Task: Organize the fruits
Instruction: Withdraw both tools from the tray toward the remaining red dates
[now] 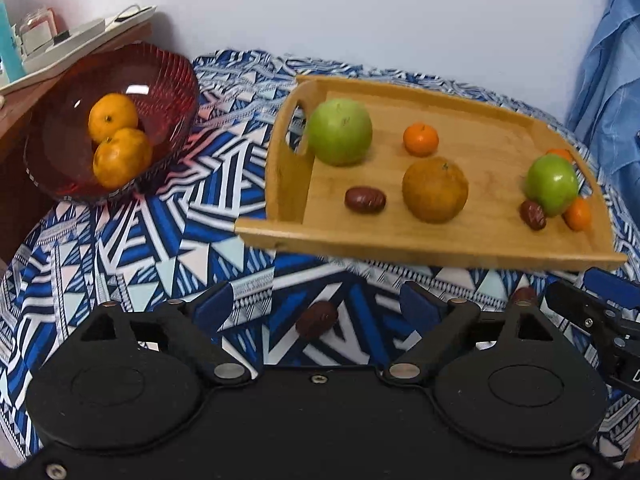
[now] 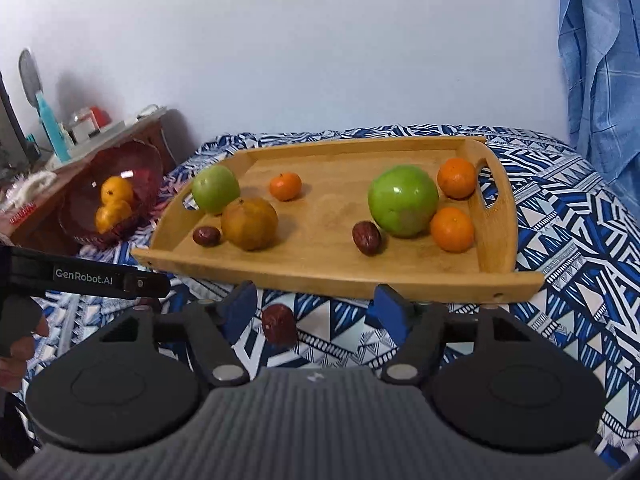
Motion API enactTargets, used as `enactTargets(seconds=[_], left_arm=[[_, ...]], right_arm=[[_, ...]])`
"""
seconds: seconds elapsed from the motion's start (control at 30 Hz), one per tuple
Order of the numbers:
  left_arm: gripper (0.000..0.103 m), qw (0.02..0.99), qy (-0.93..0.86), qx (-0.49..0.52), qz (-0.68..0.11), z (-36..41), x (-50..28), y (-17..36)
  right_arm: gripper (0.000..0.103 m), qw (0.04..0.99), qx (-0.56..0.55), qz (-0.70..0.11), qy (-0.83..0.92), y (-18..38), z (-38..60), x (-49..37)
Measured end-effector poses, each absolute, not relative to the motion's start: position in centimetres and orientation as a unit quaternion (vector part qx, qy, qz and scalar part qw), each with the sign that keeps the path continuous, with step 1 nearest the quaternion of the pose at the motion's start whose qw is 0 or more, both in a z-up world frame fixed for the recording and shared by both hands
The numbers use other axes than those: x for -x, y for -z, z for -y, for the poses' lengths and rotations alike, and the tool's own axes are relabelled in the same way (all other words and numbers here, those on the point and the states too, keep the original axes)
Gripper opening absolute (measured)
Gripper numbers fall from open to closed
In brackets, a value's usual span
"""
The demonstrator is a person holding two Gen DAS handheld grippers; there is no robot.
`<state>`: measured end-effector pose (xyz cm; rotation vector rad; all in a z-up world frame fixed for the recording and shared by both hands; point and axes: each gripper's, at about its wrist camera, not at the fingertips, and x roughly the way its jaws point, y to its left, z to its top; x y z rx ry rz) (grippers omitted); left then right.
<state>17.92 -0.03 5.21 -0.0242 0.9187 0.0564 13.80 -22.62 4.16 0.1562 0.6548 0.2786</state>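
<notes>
A wooden tray (image 1: 400, 249) on the patterned cloth holds two green apples (image 1: 340, 132) (image 1: 552, 184), a dull orange (image 1: 435, 190), several small mandarins (image 1: 420, 139) and two dates (image 1: 365, 199). A red glass bowl (image 1: 160, 68) at the left holds two oranges (image 1: 113, 117). My left gripper (image 1: 316, 300) is open in front of the tray, and a loose date (image 1: 317, 319) lies on the cloth between its fingers, untouched. My right gripper (image 2: 314, 304) is open too, with another date (image 2: 279, 323) on the cloth near its left finger.
A wooden side table (image 1: 16, 120) with a tray of bottles and jars stands behind the bowl. A blue curtain (image 2: 600, 80) hangs at the right, and a pale wall lies behind the tray. The left gripper's body (image 2: 88, 276) shows at the right wrist view's left edge.
</notes>
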Motion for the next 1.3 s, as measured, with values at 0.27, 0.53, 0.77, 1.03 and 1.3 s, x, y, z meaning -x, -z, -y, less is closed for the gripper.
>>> enactTargets(seconds=[0.27,0.53,0.77,1.03,1.3], left_arm=[[0.08,0.894,-0.027,0.005,-0.447,0.3,-17.1,-4.0],[0.078,0.911,-0.024,-0.016,-0.411,1.1,-16.3,-3.7],[0.067,0.915,-0.013,-0.026,-0.401,1.3,-15.7,-3.4],[0.052,0.912,-0.01,-0.01,-0.409,0.6,-15.5,-2.8],[0.039,0.918,-0.001,-0.01,-0.395,0.6,-14.9,-2.9]], right_arm=[[0.078,0.93,-0.069,-0.337,-0.131,-2.9,21.0,-13.1],[0.078,0.944,-0.101,-0.304,-0.073,-1.8,20.0,-11.5],[0.075,0.948,-0.095,-0.298,-0.06,-1.2,19.1,-11.1],[0.071,0.949,-0.085,-0.298,-0.059,-1.0,18.7,-11.1],[0.049,0.949,-0.083,-0.297,-0.065,-1.0,18.6,-11.2]])
